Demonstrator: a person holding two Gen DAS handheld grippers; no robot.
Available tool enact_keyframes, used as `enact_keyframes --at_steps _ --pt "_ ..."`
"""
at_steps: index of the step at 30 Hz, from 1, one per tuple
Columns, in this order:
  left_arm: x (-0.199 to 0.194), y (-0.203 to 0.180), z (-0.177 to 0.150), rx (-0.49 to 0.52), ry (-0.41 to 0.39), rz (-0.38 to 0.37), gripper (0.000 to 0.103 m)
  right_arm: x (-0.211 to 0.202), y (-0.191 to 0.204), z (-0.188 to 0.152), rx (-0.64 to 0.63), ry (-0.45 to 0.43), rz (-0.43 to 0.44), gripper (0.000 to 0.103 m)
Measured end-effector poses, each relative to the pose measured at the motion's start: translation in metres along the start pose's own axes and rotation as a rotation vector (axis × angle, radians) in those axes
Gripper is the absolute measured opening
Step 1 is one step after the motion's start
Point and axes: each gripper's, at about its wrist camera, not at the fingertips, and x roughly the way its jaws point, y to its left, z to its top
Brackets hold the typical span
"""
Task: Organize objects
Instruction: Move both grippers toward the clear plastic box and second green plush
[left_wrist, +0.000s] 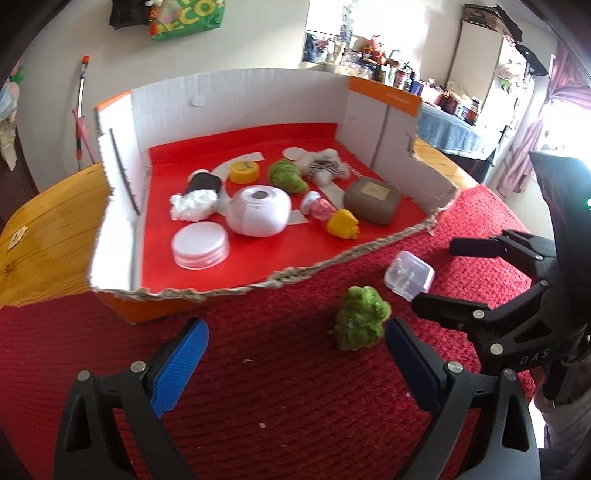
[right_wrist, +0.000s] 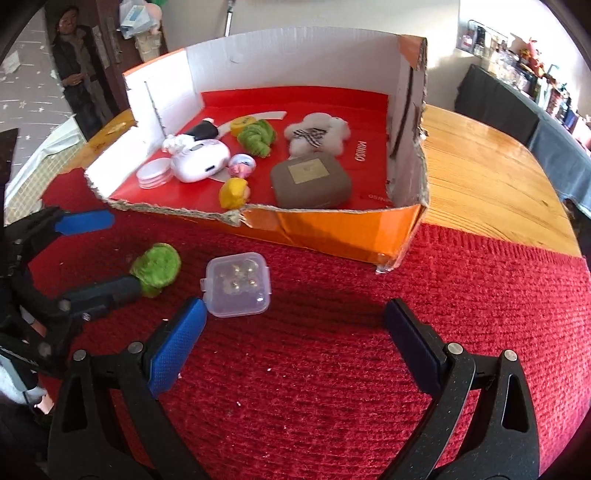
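A green fuzzy toy (left_wrist: 360, 323) (right_wrist: 157, 269) lies on the red knitted mat (left_wrist: 295, 406) in front of the box. My left gripper (left_wrist: 295, 354) (right_wrist: 125, 253) is open, and the tip of its right finger is against the toy's side. A small clear plastic case (left_wrist: 408, 275) (right_wrist: 238, 284) with shiny beads inside sits to the toy's right. My right gripper (right_wrist: 295, 332) (left_wrist: 436, 277) is open, its left fingertip just short of the case. The cut-down cardboard box (left_wrist: 258, 284) (right_wrist: 332, 232) has a red floor and holds several small objects.
In the box lie a white round device (left_wrist: 258, 216), a brown case (right_wrist: 310, 181), a yellow toy (left_wrist: 343, 223), another green toy (right_wrist: 256, 136), a white plush (right_wrist: 317, 134) and a white lid (left_wrist: 199, 245). Wooden table (right_wrist: 480, 177) extends right. A person (right_wrist: 74, 62) stands far left.
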Motion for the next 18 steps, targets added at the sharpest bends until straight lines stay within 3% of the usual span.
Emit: enact_keyframes --at_steps 5,8,12,18 --pt "0.004 -0.007 -0.001 0.029 0.016 -0.023 0.090 0.000 0.002 0.002 -0.039 -0.008 0.046 0.096" --pt "0.006 -0.009 0.000 0.040 0.025 -0.036 0.082 0.001 0.006 0.002 -0.068 -0.013 0.039 0.089" --pt "0.008 -0.011 0.001 0.047 0.024 -0.043 0.079 0.001 0.009 0.001 -0.092 -0.021 0.033 0.081" --pt "0.008 -0.015 0.001 0.058 0.020 -0.066 0.063 0.004 0.020 0.001 -0.137 -0.035 0.019 0.067"
